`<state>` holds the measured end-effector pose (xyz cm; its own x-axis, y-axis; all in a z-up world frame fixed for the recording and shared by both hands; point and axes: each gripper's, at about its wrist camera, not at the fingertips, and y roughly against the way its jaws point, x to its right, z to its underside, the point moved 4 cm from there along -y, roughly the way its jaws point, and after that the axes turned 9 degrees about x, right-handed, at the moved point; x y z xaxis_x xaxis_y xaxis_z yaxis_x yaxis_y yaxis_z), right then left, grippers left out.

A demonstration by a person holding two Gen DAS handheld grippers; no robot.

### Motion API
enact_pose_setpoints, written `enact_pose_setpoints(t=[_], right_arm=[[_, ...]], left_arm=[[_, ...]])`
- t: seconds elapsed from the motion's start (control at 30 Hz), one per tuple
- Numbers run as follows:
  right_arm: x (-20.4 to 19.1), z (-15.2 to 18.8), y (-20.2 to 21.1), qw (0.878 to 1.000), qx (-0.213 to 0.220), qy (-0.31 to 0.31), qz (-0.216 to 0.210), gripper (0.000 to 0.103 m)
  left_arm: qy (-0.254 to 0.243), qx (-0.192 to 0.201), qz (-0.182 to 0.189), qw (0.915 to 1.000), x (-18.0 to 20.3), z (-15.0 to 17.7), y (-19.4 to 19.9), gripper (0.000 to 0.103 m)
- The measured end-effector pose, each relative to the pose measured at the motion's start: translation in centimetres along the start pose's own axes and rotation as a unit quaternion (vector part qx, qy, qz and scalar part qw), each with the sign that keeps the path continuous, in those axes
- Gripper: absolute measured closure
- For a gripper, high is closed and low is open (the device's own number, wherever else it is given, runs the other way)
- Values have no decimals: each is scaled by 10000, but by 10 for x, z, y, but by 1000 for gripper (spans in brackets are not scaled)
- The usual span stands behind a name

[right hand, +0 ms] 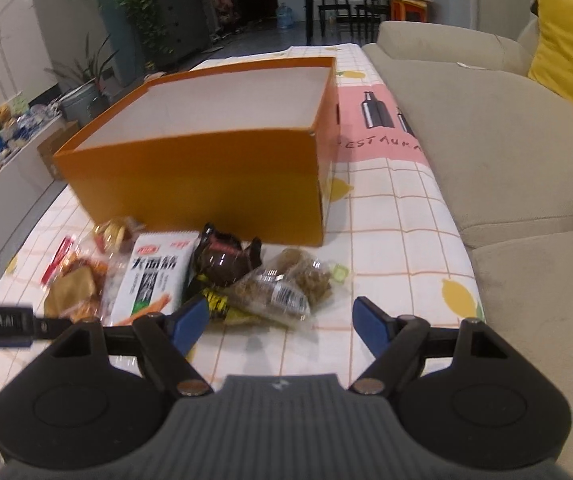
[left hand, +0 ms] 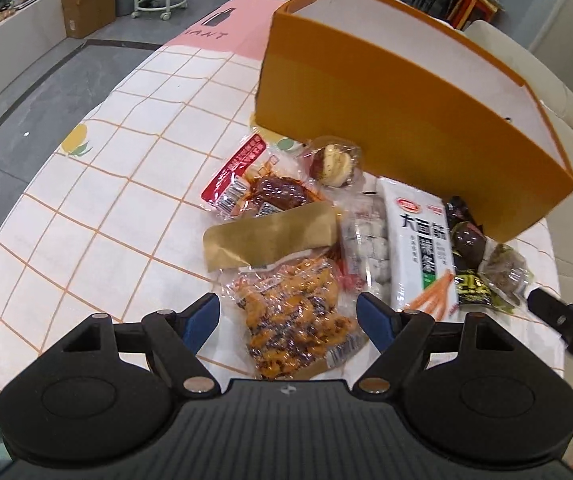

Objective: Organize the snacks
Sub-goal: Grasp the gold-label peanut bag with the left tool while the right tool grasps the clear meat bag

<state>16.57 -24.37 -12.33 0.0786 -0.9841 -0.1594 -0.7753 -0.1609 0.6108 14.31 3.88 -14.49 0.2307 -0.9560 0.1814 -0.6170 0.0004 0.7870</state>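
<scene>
The snacks lie in a loose heap on the bench just in front of the orange box (left hand: pixel 386 120), a stiff rectangular cardboard carton with a plain white, empty inside, open at the top. Between and just ahead of the left gripper (left hand: pixel 288 312) jaws, which stand wide with nothing pressed between them, sits a clear crinkly packet of orange-brown glazed pieces (left hand: pixel 298 320). Beyond it lies a flat tan paper packet (left hand: pixel 270 236), and past that a glossy red-edged pouch of dark meat (left hand: pixel 254 184) and a small round cake in clear wrap (left hand: pixel 332 162) close against the box wall. To the right of those jaws are a clear bag of pale cubes (left hand: pixel 368 240) and a smooth white rectangular packet printed with carrots (left hand: pixel 420 248), then a shiny black wrapper (left hand: pixel 468 256) holding something dark and round. The right gripper (right hand: pixel 280 318) also has its jaws wide and empty; just ahead of them is a crumpled clear bag of brownish-green shreds (right hand: pixel 286 284), partly overlapping the black wrapper. The bench is covered by a cloth (right hand: pixel 386 248) with an orange grid, lemon prints and a pink band. A beige fabric sofa (right hand: pixel 506 140) runs along the right side, with a yellow cushion (right hand: pixel 570 48) at the far end.
</scene>
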Motion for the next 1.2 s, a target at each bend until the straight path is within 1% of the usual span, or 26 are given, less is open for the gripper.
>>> enact_pose_setpoints(t=[0.1,0.17,0.23,0.3,0.4,0.47,0.6,0.73,0.77,0.83,0.87,1.0,1.1,1.2], right_arm=[[4,-3,-12,9998,-25,-207,56,26],[6,-4,-22,9994,-73,-322,97,26],[7,-3,-29,9991,-133,-371,141,26],[7,-2,-37,9989,-205,-393,155,26],[6,0,-44,9988,-257,-370,184,26],[7,1,-50,9987,-303,-349,231,26],[11,4,-56,9981,-381,-420,253,26],[13,6,-59,9976,-424,-504,207,27],[14,7,-60,9974,-435,-548,176,28],[14,8,-61,9969,-468,-618,106,34],[14,8,-61,9970,-453,-616,95,39],[14,8,-59,9972,-453,-591,97,51],[15,7,-55,9970,-465,-612,107,57],[13,8,-52,9975,-477,-483,178,60]], left_arm=[[12,-67,-44,10000,1,1,-8,11],[-15,-125,-219,9997,0,2,-14,11],[-8,-119,-340,9994,-1,2,-15,9],[66,-124,-380,9992,-3,2,-15,9],[118,-194,-380,9990,-3,4,-19,5],[-2,-134,-432,9990,0,7,-20,4],[-403,-160,-559,9975,9,12,-22,4],[-578,-145,-598,9964,14,14,-23,4],[-606,-143,-601,9962,14,14,-23,4],[-695,-140,-587,9958,15,15,-23,8],[-749,-138,-584,9954,16,15,-23,9],[-800,-126,-548,9952,17,16,-21,12],[-854,-119,-512,9950,18,16,-20,15],[-908,-136,-462,9947,18,17,-20,17]])
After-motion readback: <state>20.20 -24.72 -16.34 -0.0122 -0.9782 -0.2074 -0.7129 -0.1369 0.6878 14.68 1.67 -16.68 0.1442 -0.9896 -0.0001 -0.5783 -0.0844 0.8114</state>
